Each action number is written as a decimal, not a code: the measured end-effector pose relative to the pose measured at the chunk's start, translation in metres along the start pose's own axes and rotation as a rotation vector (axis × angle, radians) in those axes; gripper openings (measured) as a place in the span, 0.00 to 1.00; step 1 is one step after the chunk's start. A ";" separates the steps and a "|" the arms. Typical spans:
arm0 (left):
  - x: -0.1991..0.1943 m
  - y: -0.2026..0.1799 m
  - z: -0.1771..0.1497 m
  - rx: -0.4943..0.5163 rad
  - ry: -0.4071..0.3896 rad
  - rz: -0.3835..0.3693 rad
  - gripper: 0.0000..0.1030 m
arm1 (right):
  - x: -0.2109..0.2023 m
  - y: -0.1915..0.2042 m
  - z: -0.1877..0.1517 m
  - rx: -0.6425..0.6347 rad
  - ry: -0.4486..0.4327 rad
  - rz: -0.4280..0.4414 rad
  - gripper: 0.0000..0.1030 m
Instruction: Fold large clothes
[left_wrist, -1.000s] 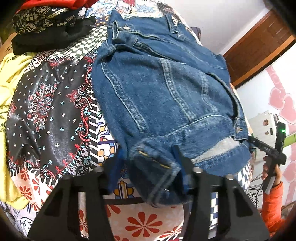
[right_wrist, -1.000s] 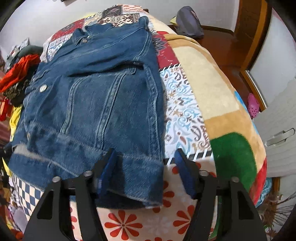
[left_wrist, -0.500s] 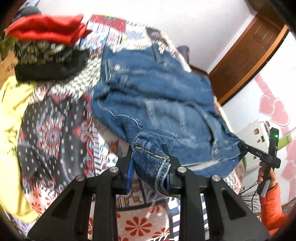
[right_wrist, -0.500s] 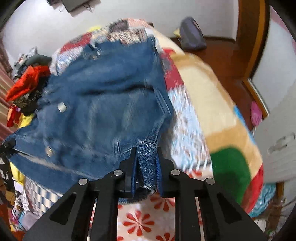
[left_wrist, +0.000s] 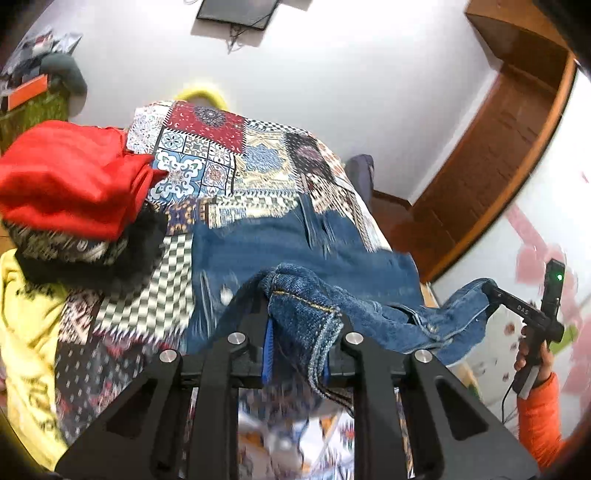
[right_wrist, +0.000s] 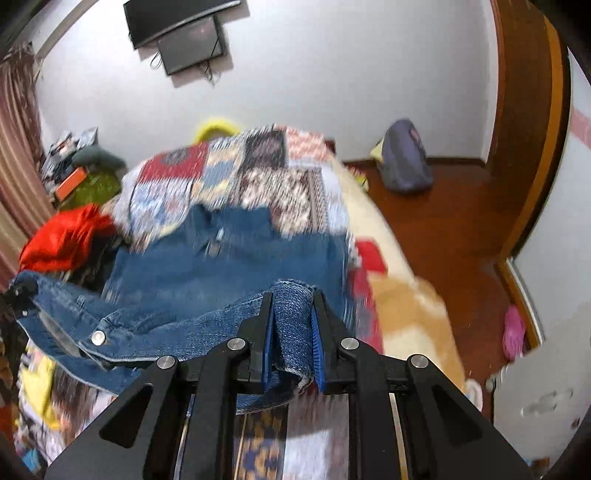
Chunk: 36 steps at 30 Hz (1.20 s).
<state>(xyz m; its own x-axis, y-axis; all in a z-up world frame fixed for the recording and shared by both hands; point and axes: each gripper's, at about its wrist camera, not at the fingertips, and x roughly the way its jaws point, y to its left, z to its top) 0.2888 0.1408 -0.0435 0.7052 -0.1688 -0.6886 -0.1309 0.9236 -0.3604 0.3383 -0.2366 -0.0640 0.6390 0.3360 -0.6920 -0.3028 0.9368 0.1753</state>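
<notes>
We hold both black two-finger tools out over the bed, each tilted downward toward the covers. Our left gripper (left_wrist: 297, 332) has a thick corner of the blue denim jacket (left_wrist: 295, 254) between its blue-lined fingers (left_wrist: 266, 347); its jaws are closing, with the folded hem bunched between the pads and spilling over the front of the tool. Our right gripper (right_wrist: 293, 325) is pressed tight on the opposite hem corner of the same jacket (right_wrist: 229, 266), the cloth standing as a narrow upright band between the two blue pads.

In the left wrist view, our right hand (left_wrist: 532, 354) shows at the far right edge, in an orange sleeve (left_wrist: 541, 417), gripping its tool's handle with a green light lit above.

The jacket's near edge hangs raised between the two tools, sagging in the middle, where a metal button (right_wrist: 98, 338) shows. That raised hem runs side to side across our view. The rest of the jacket lies on the patchwork bedspread (left_wrist: 207, 155), its long axis running away from us toward the white wall, the collar end farthest off. Much of it is blurred.

To the left of the jacket sits a pile with a folded red garment (left_wrist: 70, 181) on top of dark patterned ones, and a yellow garment (left_wrist: 26, 332) lies at the bed's left edge.
</notes>
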 end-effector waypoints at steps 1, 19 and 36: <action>0.012 0.006 0.012 -0.019 0.008 0.002 0.18 | 0.006 -0.002 0.009 0.003 -0.004 -0.003 0.15; 0.204 0.094 0.051 -0.097 0.235 0.151 0.26 | 0.183 -0.017 0.048 0.054 0.163 -0.051 0.17; 0.127 0.058 0.066 0.091 0.152 0.231 0.60 | 0.103 0.015 0.052 -0.116 0.090 -0.070 0.50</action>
<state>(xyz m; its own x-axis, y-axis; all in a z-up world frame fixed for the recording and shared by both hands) 0.4162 0.1960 -0.1102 0.5508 0.0063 -0.8346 -0.2079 0.9695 -0.1299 0.4359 -0.1824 -0.0964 0.5972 0.2552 -0.7604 -0.3427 0.9383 0.0458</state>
